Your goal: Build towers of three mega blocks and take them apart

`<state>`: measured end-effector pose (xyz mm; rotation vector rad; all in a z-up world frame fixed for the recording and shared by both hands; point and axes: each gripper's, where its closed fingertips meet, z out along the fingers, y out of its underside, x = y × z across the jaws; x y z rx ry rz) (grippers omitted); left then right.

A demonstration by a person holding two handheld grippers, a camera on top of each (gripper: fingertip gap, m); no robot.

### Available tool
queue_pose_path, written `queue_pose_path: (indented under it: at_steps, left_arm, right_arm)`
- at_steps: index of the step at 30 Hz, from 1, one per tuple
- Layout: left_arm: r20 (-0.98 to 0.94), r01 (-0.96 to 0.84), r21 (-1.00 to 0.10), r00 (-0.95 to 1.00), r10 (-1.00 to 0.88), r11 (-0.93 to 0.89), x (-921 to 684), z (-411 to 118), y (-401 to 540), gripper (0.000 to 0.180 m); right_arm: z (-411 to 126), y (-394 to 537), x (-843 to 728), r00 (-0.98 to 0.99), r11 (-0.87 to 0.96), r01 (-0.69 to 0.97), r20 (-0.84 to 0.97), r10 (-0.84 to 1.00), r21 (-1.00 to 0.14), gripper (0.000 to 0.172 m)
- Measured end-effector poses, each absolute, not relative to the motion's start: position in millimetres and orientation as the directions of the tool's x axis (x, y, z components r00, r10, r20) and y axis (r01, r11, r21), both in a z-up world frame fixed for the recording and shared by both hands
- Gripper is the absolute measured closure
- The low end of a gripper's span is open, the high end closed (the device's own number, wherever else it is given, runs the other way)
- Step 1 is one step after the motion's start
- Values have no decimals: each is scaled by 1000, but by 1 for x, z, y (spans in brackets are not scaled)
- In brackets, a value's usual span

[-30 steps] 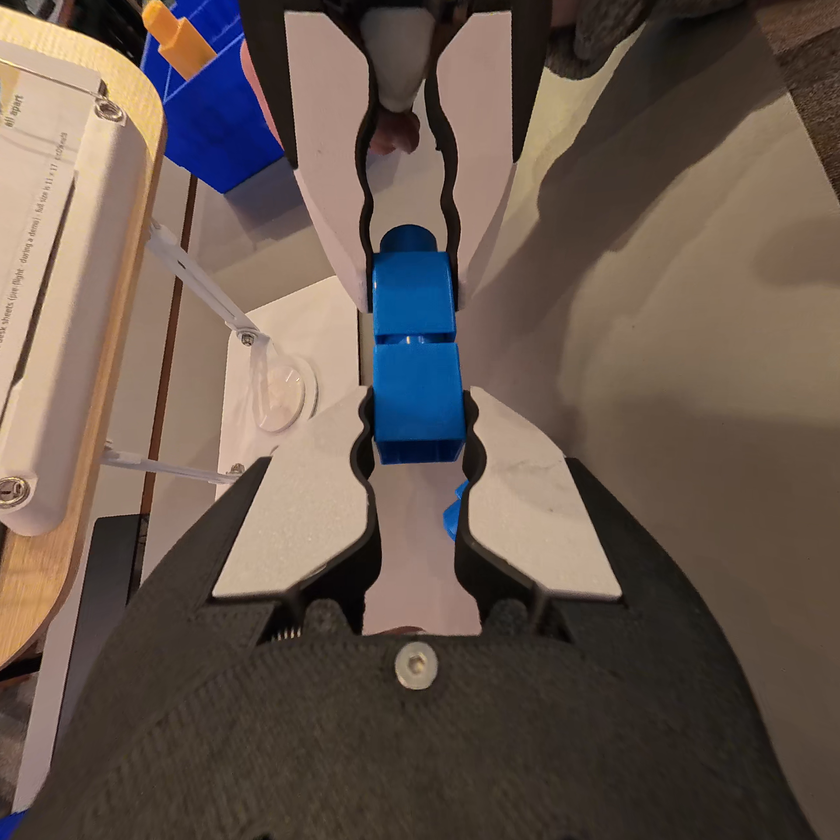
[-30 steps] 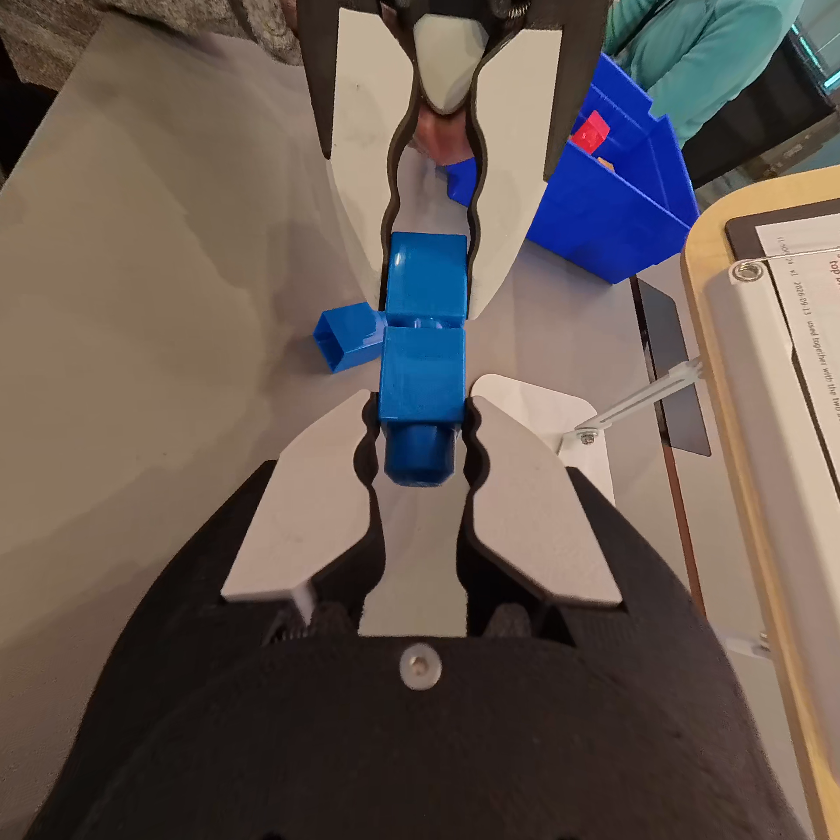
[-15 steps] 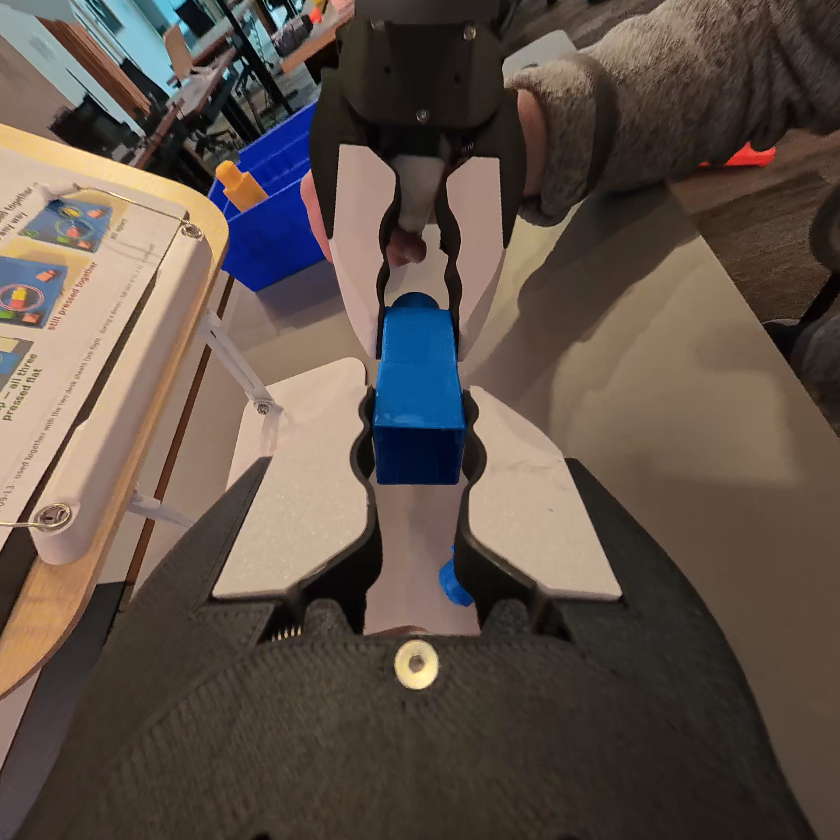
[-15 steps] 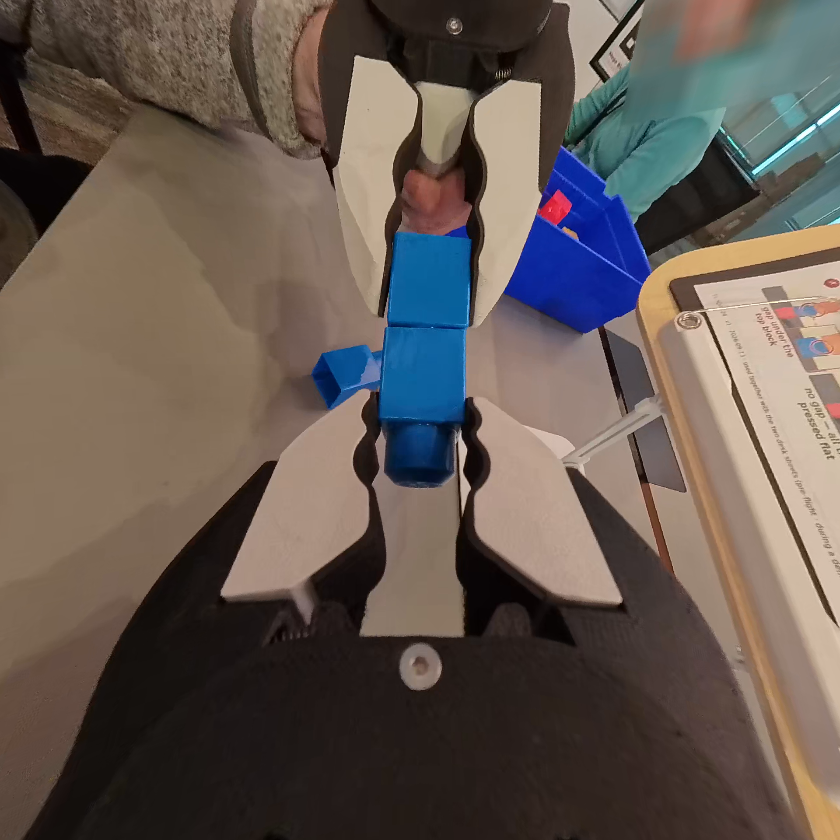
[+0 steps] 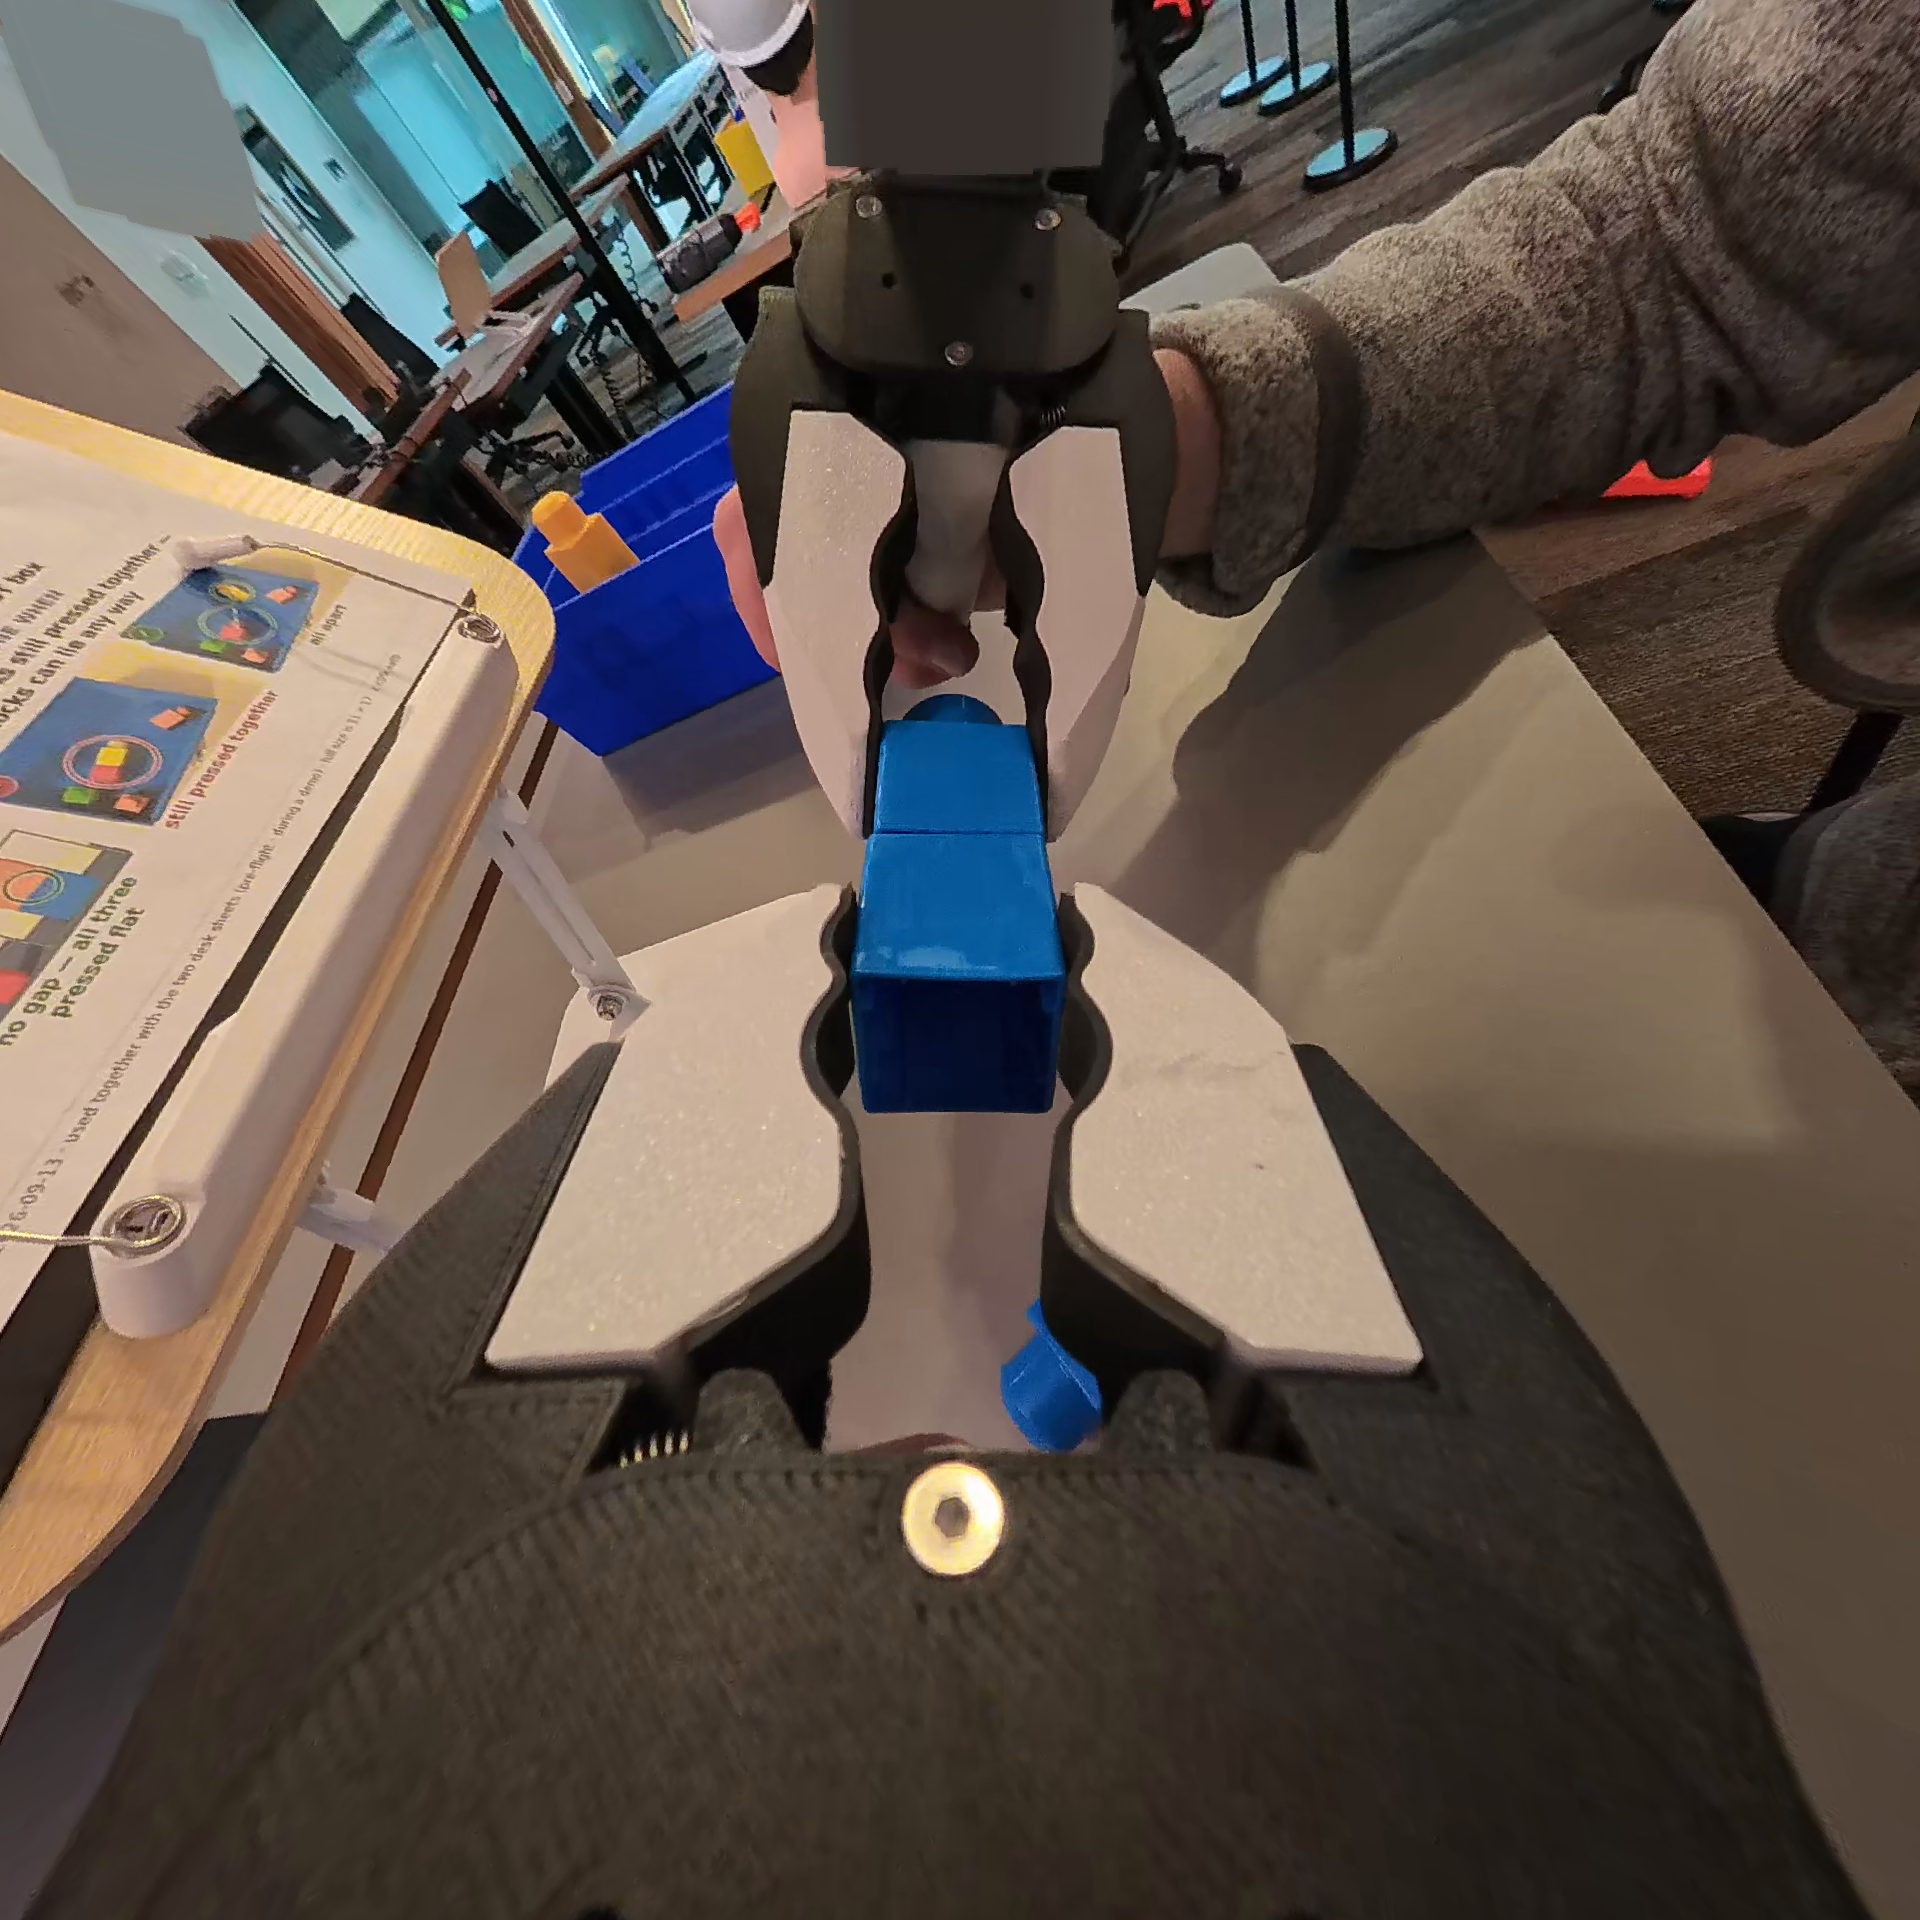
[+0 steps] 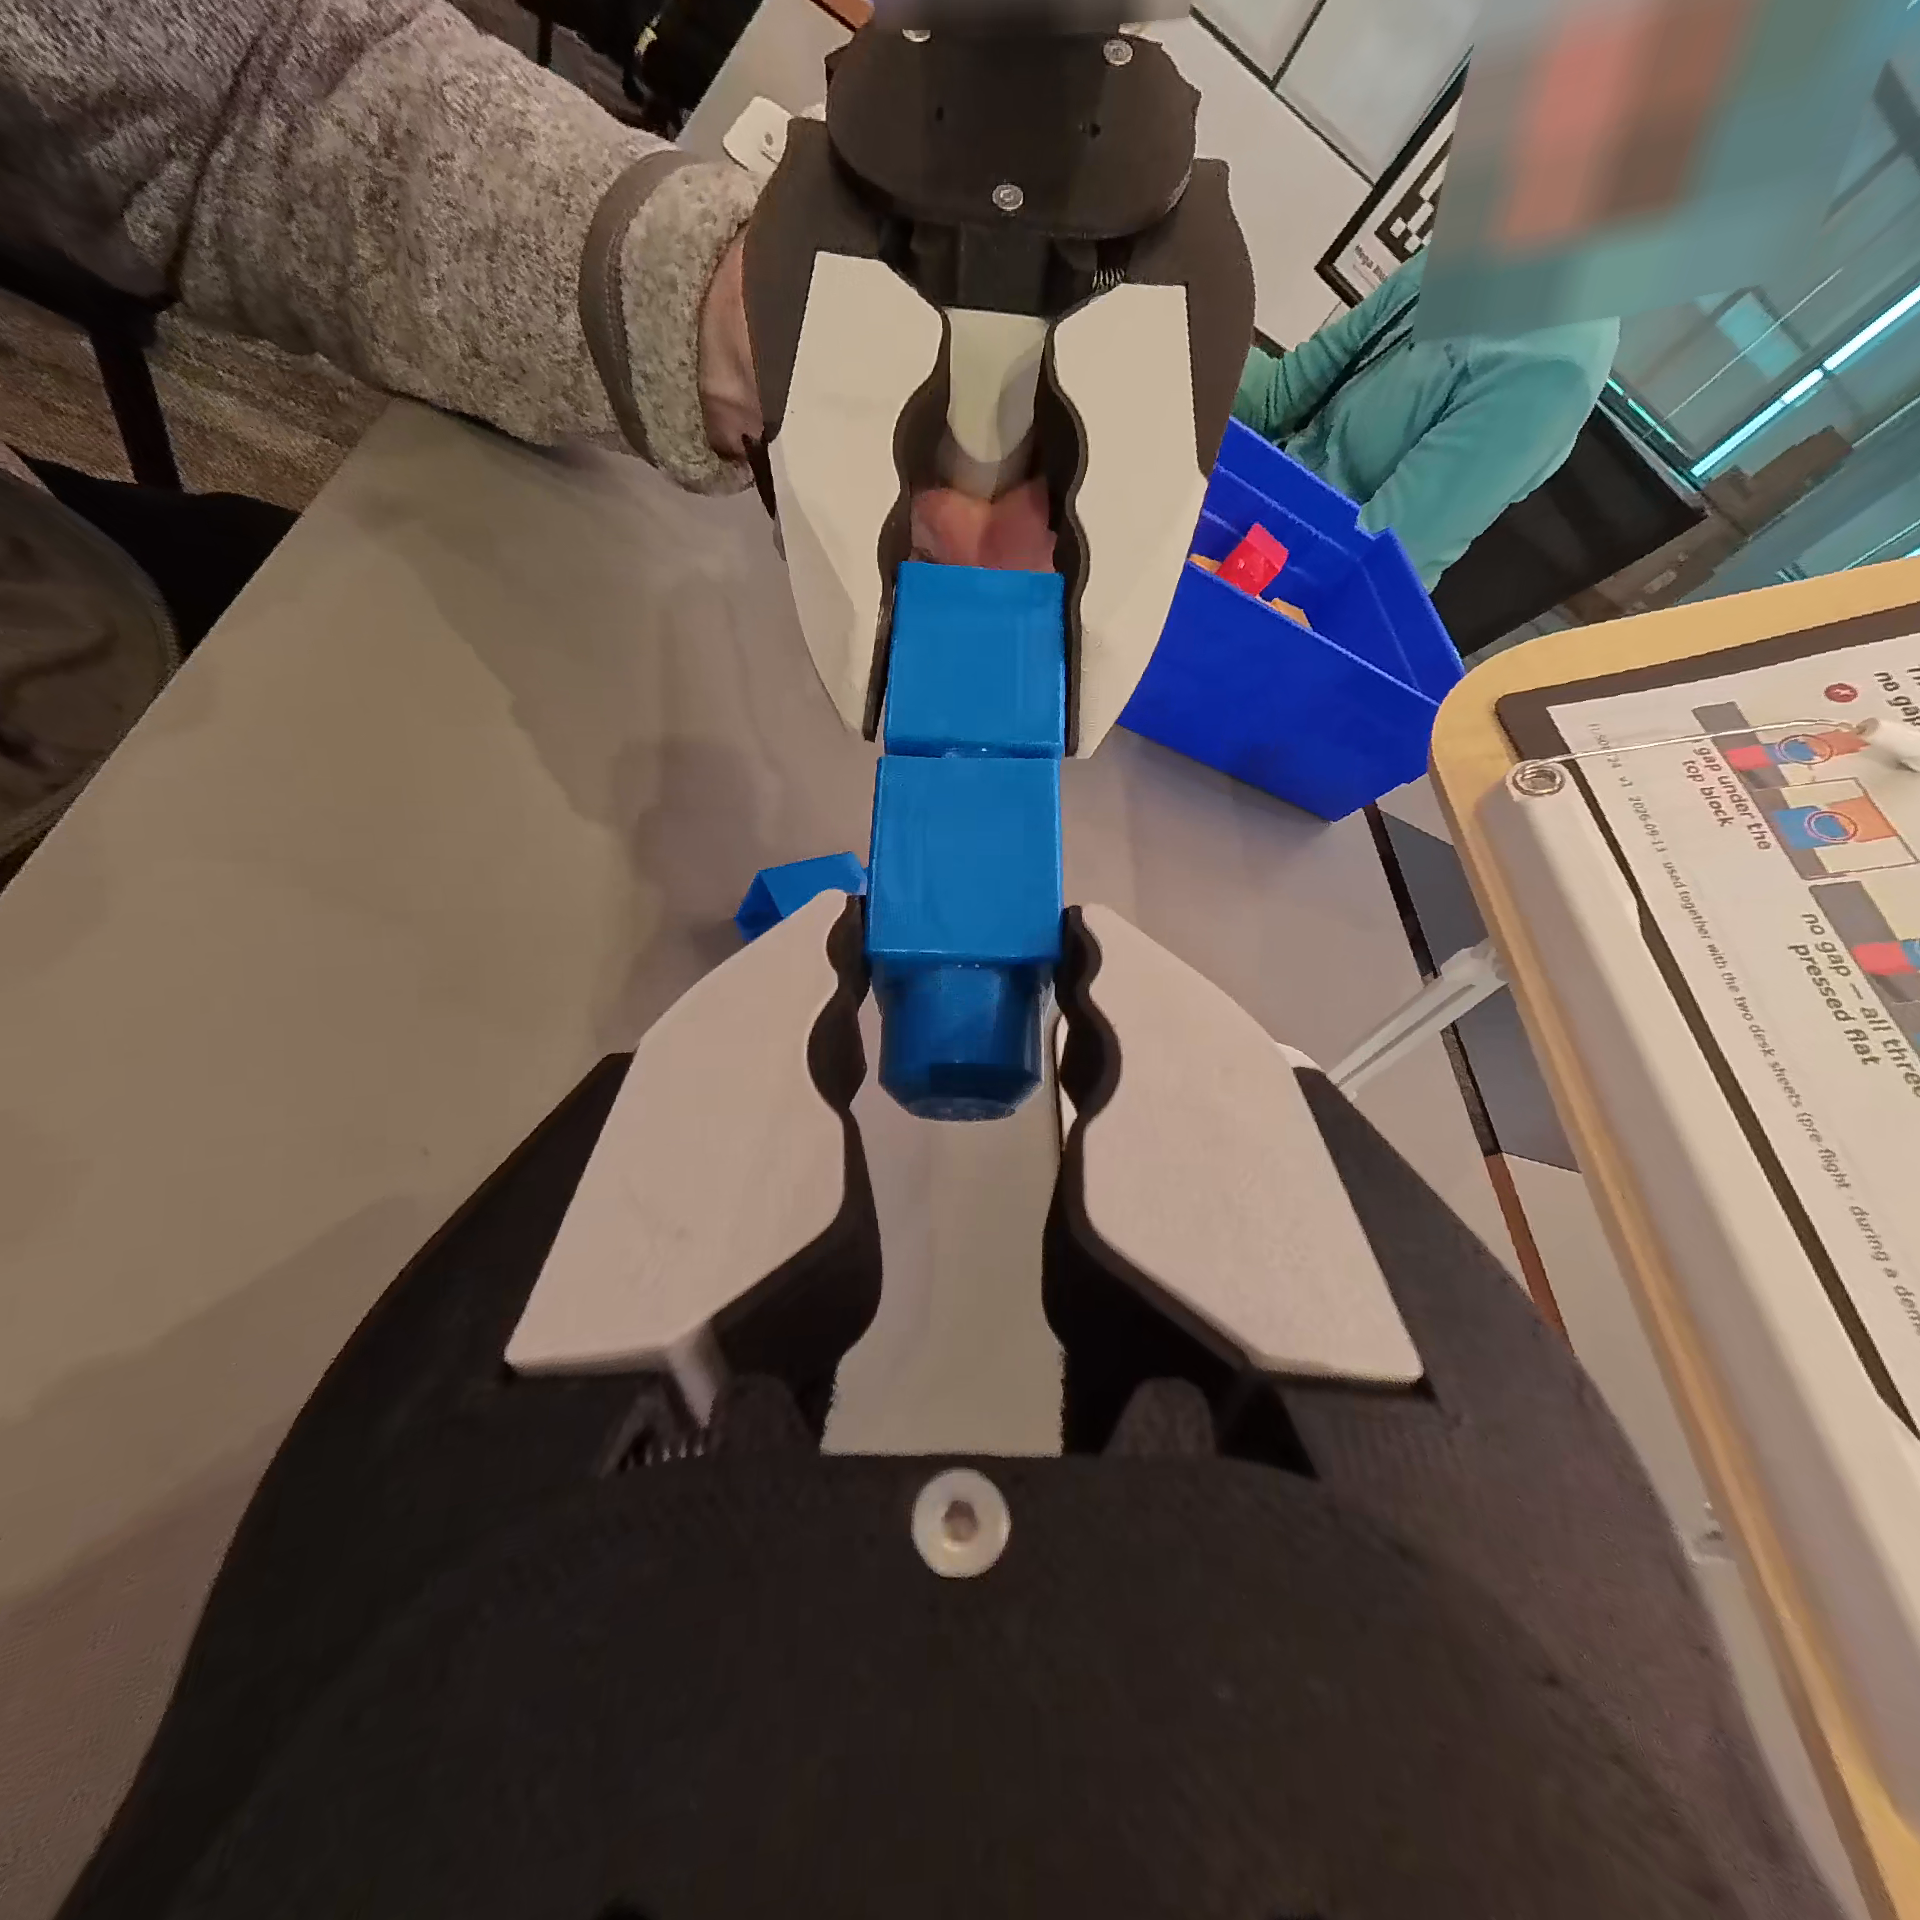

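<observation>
Two blue mega blocks, joined end to end, are held in the air between the two grippers, which face each other over the grey table (image 6: 416, 727). The left gripper (image 5: 956, 935) is clamped on the near blue block (image 5: 954, 914) of its view, both dark pads pressed to the block's side walls; the hollow open underside of that block faces the left camera. The right gripper (image 6: 961, 940) is clamped likewise on the other blue block (image 6: 966, 862), whose round stud points back toward the right camera, between its fingers. The seam between the two blocks is a thin line, the faces nearly flush, and a little of the joining stud shows in it from the right wrist view. A third blue block (image 6: 795, 894) lies on its side on the table just left of the right gripper's tip, hollow end outward; from the left wrist view only its stud (image 5: 1049, 1382) peeks out low between the fingers. Ahead and to the right of the right gripper stands a blue bin (image 6: 1299, 686) holding a red block (image 6: 1252, 561); the left wrist view shows a yellow-orange block (image 5: 582, 530) in it too. A wood-edged board with an instruction sheet (image 6: 1714, 935) crowds the right gripper's right side. To its left the table runs open to its edge.
</observation>
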<state>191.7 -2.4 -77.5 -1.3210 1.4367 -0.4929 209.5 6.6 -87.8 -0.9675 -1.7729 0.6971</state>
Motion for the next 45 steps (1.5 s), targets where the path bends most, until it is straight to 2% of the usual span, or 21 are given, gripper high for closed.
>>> queue_pose_path:
  at_steps: [10,16,24,45]
  left_arm:
    - [-415,-418,-853,181,-892,312,190,-73,-6,145]
    - [-370,-253,-914,202,-907,317,194,-58,-12,145]
    - [-349,-118,-936,215,-912,331,200,-48,-18,145]
    - [-358,-122,-933,221,-907,338,201,-45,-19,144]
  right_arm:
    - [-82,3,210,-217,521,270,476,852,-810,135]
    - [-64,-5,213,-218,454,153,418,882,-878,135]
    - [-50,-13,215,-243,374,49,352,904,-926,136]
    - [-50,-13,214,-209,443,48,424,881,-895,135]
